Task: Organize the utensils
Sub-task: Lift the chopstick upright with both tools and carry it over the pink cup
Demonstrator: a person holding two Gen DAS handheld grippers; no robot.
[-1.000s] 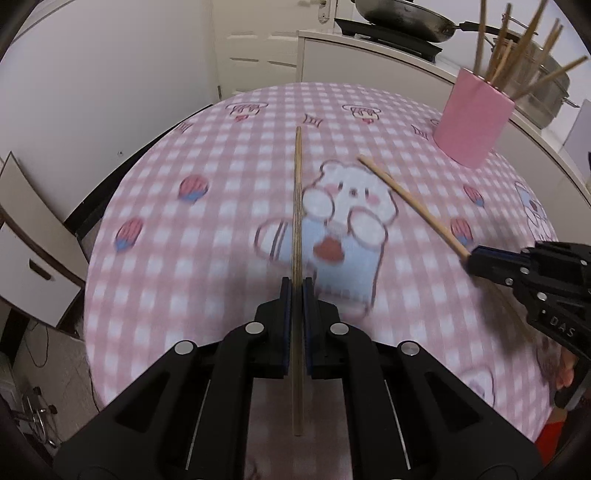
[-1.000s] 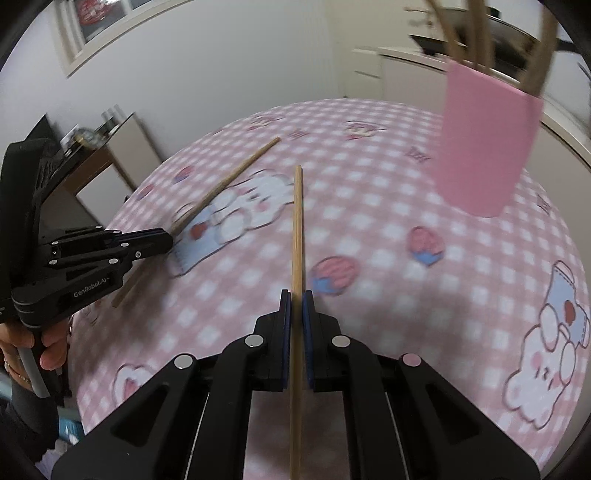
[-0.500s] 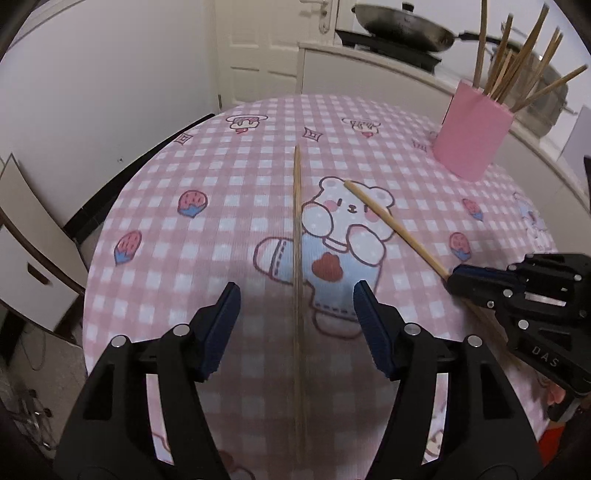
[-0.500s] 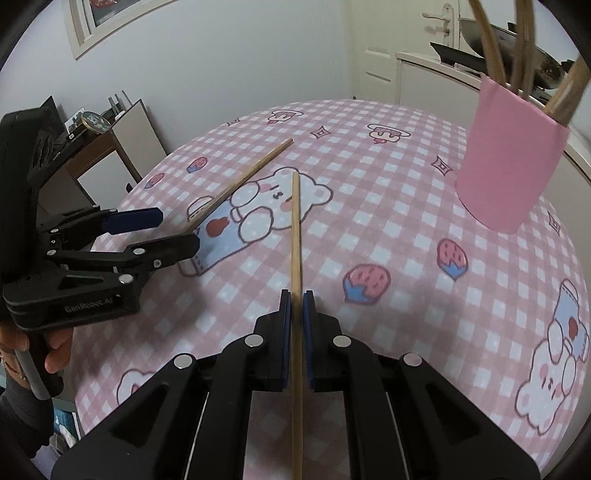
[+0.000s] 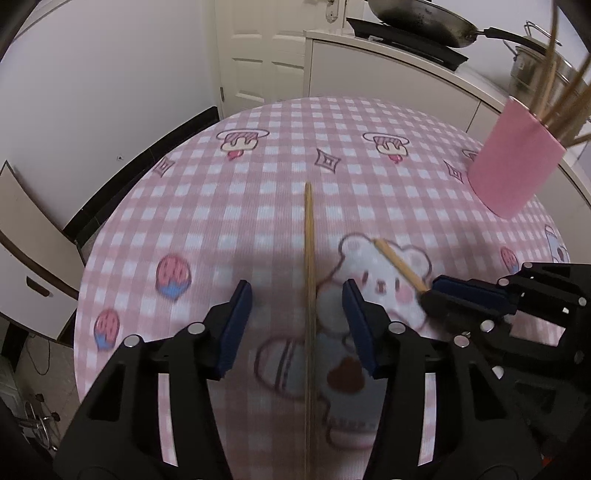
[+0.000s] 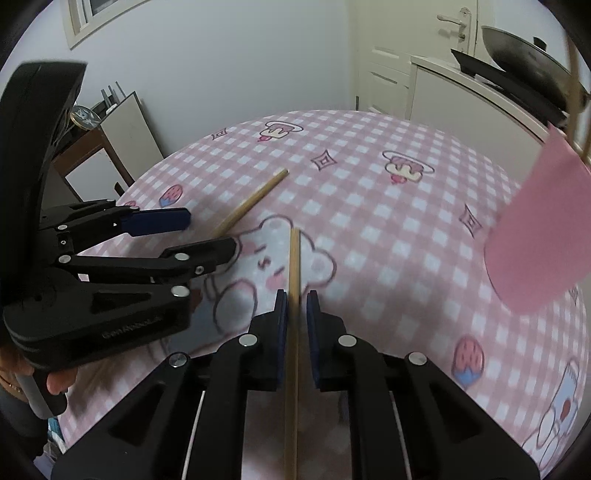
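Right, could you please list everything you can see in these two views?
tablecloth: one, pink check with cartoon prints, over the table.
loose chopsticks: two, wooden, on the cloth, one between each gripper's jaws.
cup: one, pink, far right of the cloth.
cup chopsticks: several, wooden, standing in the cup.
wok: one, dark, on the counter behind.
door: one, white, behind.
left gripper: black, blue pads, jaws closing, pads clear of its chopstick.
right gripper: same colours, jaws opening, pads clear.
hand: one, on the left gripper's handle.
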